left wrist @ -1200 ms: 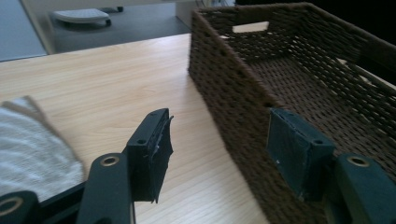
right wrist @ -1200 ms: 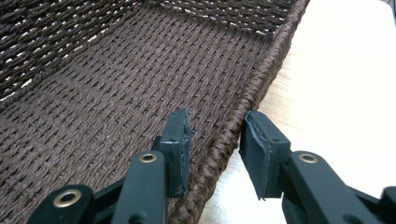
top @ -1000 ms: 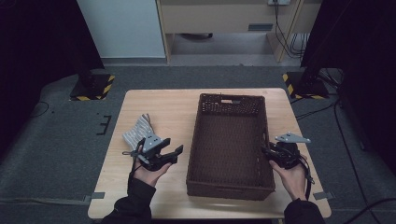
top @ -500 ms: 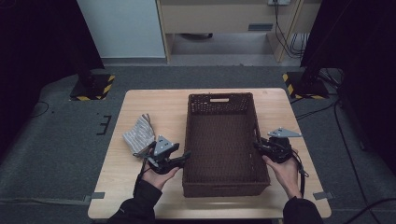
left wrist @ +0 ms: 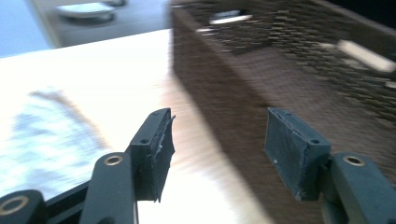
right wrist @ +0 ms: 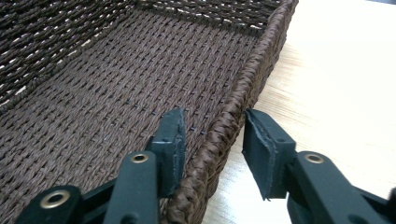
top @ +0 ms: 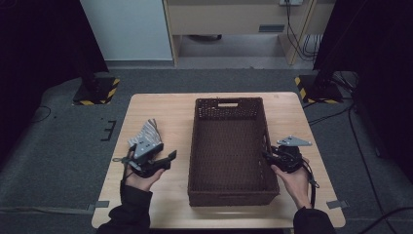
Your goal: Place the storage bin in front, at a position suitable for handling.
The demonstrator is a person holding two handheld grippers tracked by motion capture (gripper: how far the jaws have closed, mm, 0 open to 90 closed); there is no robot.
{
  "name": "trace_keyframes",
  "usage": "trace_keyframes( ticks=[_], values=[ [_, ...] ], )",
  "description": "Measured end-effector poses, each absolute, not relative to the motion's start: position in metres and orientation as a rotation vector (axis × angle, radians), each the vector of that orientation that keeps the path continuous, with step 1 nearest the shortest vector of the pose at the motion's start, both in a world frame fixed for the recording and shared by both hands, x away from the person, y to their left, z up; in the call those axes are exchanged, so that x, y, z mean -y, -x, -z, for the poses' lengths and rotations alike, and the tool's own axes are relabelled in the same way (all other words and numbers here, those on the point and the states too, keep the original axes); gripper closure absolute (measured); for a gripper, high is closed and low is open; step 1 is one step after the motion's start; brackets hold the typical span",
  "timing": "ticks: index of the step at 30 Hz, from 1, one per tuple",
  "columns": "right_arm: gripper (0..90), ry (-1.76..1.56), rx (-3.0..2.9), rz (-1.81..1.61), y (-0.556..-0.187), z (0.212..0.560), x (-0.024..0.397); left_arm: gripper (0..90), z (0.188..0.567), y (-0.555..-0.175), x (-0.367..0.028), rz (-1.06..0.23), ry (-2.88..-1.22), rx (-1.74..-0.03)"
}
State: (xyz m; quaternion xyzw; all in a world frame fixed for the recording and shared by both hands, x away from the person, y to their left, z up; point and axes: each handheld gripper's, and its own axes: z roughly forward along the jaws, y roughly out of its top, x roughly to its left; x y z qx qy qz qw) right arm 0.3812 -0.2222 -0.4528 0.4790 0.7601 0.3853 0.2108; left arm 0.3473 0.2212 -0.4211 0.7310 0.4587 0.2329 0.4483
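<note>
Basket (top: 229,151) has slid left along the bench (top: 160,105); right gripper (right wrist: 212,133) fingers, just opening, straddle its rim unclamped; left gripper (top: 168,157) released beside it.

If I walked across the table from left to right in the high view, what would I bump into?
Folded grey-and-white patterned cloth → left gripper → dark brown woven rectangular basket → right gripper. The cloth and left gripper partly overlap.

High view overhead, facing forward-down; gripper views close, low (all share basket (top: 229,151)).
</note>
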Motion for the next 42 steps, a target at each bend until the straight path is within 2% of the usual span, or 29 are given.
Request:
trace_keyframes(
  ticks=[9,12,16,20,25,29,33,39,42],
  values=[
    [65.2,-1.344,-2.131,-1.042,-0.381,0.45,0.22,35.7,0.444,-0.381,-0.277,-0.658,-1.814,-1.335],
    [65.9,-1.338,-2.142,-1.026,-0.381,0.449,0.22,33.5,0.457,-0.392,-0.287,-0.696,-1.843,-1.387],
    [66.2,-1.338,-2.15,-1.021,-0.38,0.448,0.222,34.7,0.474,-0.41,-0.291,-0.732,-1.881,-1.433],
    [65.6,-1.331,-2.147,-1.031,-0.38,0.449,0.223,35.8,0.485,-0.422,-0.287,-0.691,-1.876,-1.441],
    [63.6,-1.336,-2.145,-1.049,-0.38,0.45,0.224,34.0,0.504,-0.432,-0.28,-0.605,-1.984,-1.462],
    [63.2,-1.335,-2.156,-1.05,-0.378,0.45,0.226,38.3,0.509,-0.428,-0.276,-0.614,-1.989,-1.447],
    [63.6,-1.334,-2.15,-1.057,-0.377,0.45,0.226,43.0,0.508,-0.41,-0.279,-0.558,-1.971,-1.452],
    [63.0,-1.331,-2.152,-1.056,-0.374,0.45,0.226,42.9,0.501,-0.381,-0.279,-0.534,-1.989,-1.426],
    [61.9,-1.336,-2.15,-1.057,-0.373,0.45,0.226,39.5,0.494,-0.379,-0.281,-0.563,-1.931,-1.41]
  ],
)
